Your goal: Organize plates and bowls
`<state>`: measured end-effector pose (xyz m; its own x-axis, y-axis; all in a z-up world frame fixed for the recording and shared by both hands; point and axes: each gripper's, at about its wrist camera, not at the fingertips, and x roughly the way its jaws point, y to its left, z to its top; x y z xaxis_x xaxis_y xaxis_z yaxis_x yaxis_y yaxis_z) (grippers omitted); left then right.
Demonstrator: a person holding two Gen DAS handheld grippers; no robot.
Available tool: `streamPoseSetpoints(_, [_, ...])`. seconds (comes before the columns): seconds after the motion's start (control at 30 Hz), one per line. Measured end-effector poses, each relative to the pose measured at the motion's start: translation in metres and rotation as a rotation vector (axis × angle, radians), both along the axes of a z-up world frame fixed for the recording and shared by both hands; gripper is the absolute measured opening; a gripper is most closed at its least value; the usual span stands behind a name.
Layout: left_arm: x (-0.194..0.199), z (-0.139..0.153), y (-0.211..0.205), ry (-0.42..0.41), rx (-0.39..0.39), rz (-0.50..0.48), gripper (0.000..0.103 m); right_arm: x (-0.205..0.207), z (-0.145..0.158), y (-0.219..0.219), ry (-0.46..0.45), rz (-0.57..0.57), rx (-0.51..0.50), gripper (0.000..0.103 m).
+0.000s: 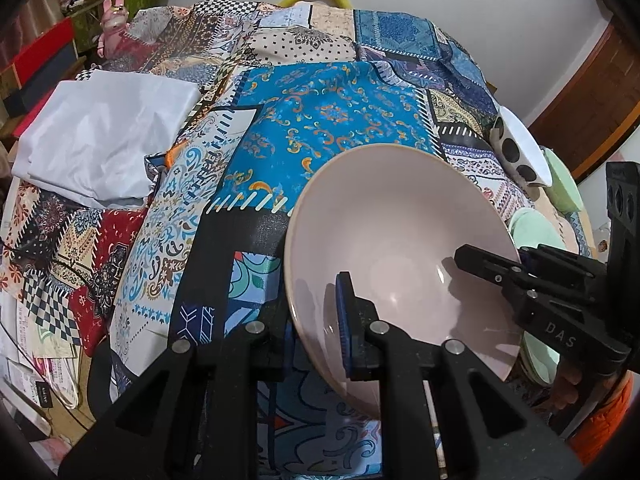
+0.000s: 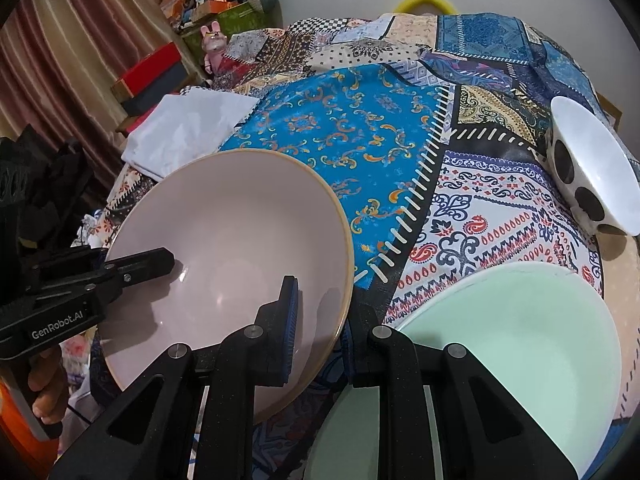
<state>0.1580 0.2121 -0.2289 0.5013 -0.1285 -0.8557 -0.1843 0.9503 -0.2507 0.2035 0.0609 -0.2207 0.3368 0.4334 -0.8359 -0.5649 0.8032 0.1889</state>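
A large pink bowl [image 1: 400,232] [image 2: 232,232] is tilted over the patchwork tablecloth [image 1: 320,120], with a gripper on each side. My left gripper [image 1: 316,312] is shut on its near rim, with one blue pad inside the bowl and the other finger outside. My right gripper [image 2: 320,312] is shut on the opposite rim in the same way. In each wrist view the other gripper reaches into the bowl from the side: the right gripper [image 1: 492,268] and the left gripper [image 2: 136,266]. A mint green dish [image 2: 520,340] [image 1: 536,232] lies just right of the pink bowl.
A white bowl with black dots [image 2: 592,168] [image 1: 520,148] sits tilted at the table's right edge. Folded white cloth [image 1: 100,140] [image 2: 184,132] lies at the far left. A pink rabbit figure [image 2: 214,46] and stacked boxes [image 2: 152,72] stand beyond the table.
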Motion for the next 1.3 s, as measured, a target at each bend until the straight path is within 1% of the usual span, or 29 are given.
streamPoseSetpoints(0.07, [0.0,0.0,-0.001,0.002,0.001,-0.003,0.016,0.0,-0.001,0.001,-0.003,0.005,-0.009,0.02])
streamPoseSetpoints(0.17, [-0.001,0.004,-0.002,-0.006,0.029,0.002,0.016,-0.001,0.001,0.0,-0.014,0.004,-0.017,0.02])
streamPoseSetpoints(0.33, [-0.006,0.018,-0.001,-0.037,0.07,0.021,0.016,0.0,0.01,-0.005,-0.034,-0.011,-0.002,0.02])
streamPoseSetpoints(0.53, [-0.015,0.044,0.001,-0.084,0.095,0.049,0.016,-0.007,0.028,-0.015,-0.078,-0.021,0.033,0.026])
streamPoseSetpoints(0.63, [-0.019,0.058,-0.005,-0.11,0.103,0.047,0.017,-0.012,0.04,-0.023,-0.105,-0.027,0.052,0.032])
streamPoseSetpoints(0.7, [-0.022,0.067,-0.012,-0.128,0.111,0.04,0.02,-0.016,0.046,-0.029,-0.123,-0.033,0.061,0.034])
streamPoseSetpoints(0.73, [-0.024,0.072,-0.016,-0.139,0.116,0.036,0.023,-0.018,0.051,-0.033,-0.135,-0.037,0.068,0.035])
streamPoseSetpoints(0.83, [-0.027,0.089,-0.032,-0.178,0.131,0.017,0.027,-0.023,0.062,-0.046,-0.163,-0.05,0.084,0.035])
streamPoseSetpoints(0.9, [-0.028,0.101,-0.043,-0.206,0.138,0.002,0.034,-0.025,0.069,-0.055,-0.181,-0.06,0.096,0.037])
streamPoseSetpoints(0.97, [-0.029,0.114,-0.056,-0.239,0.144,-0.014,0.044,-0.029,0.078,-0.07,-0.208,-0.077,0.113,0.04])
streamPoseSetpoints(1.0, [-0.029,0.118,-0.062,-0.251,0.148,-0.021,0.046,-0.03,0.081,-0.073,-0.216,-0.082,0.117,0.042])
streamPoseSetpoints(1.1, [-0.027,0.132,-0.083,-0.284,0.168,-0.047,0.05,-0.032,0.091,-0.093,-0.249,-0.109,0.134,0.043])
streamPoseSetpoints(1.23, [-0.019,0.146,-0.109,-0.313,0.173,-0.09,0.061,-0.033,0.101,-0.122,-0.281,-0.151,0.151,0.044])
streamPoseSetpoints(1.3, [-0.013,0.151,-0.122,-0.324,0.179,-0.11,0.064,-0.032,0.105,-0.137,-0.296,-0.18,0.154,0.045])
